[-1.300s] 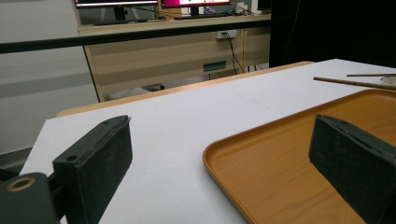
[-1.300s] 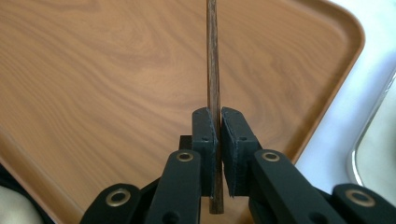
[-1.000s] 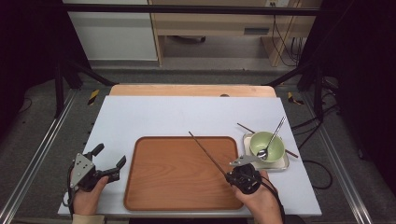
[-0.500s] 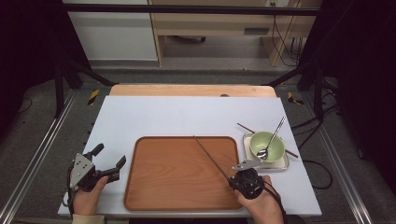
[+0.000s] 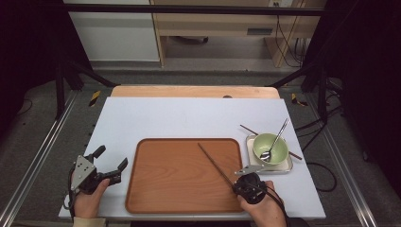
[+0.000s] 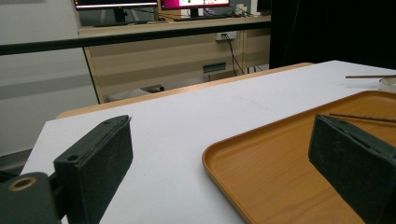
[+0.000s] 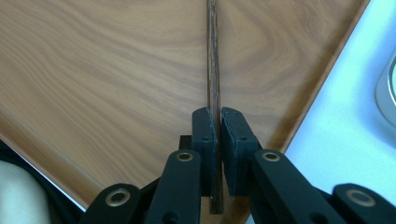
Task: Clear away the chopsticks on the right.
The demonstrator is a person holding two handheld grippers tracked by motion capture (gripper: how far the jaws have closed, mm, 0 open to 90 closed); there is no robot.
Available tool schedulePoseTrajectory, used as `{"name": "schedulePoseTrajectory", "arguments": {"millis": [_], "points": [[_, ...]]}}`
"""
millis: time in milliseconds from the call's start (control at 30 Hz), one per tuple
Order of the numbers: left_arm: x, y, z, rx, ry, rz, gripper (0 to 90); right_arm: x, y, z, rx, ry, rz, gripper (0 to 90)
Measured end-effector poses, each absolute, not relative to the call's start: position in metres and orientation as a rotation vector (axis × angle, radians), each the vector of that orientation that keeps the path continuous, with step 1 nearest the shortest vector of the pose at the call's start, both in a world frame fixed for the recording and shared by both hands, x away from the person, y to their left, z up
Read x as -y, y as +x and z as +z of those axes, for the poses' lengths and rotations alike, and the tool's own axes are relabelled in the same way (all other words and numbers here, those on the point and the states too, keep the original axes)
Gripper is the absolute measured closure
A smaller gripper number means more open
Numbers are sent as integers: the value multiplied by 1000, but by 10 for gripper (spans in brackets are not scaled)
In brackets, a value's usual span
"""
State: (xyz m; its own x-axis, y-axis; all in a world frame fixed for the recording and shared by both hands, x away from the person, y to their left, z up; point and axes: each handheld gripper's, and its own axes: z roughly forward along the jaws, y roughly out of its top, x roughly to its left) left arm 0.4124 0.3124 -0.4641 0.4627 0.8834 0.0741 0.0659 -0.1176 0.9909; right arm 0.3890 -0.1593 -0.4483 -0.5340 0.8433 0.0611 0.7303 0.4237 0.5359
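Note:
A brown wooden tray lies at the near middle of the white table. My right gripper is at the tray's near right corner, shut on a dark wooden chopstick that slants up-left over the tray. In the right gripper view the chopstick runs between the closed pads above the tray's wood. My left gripper rests open on the table left of the tray; its view shows the tray's corner between the spread jaws and the chopstick farther off.
A green bowl with a metal spoon sits in a small steel tray right of the wooden tray. A second chopstick lies behind it. The table's near edge is just under both hands.
The chopstick's far end has swung right and come lower over the tray, with my right gripper still holding it. The left gripper has stayed put.

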Motion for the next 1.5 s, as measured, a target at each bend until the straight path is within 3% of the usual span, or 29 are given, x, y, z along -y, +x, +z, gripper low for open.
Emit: {"name": "schedulePoseTrajectory", "arguments": {"millis": [1033,1500], "points": [[-312,413,-464,-857,1542,866,61,161,399,-429,-2393,1298,864,752],[-311,413,-465,-855,1547,861,62,181,410,-385,-2290,1208,921,695]]}}
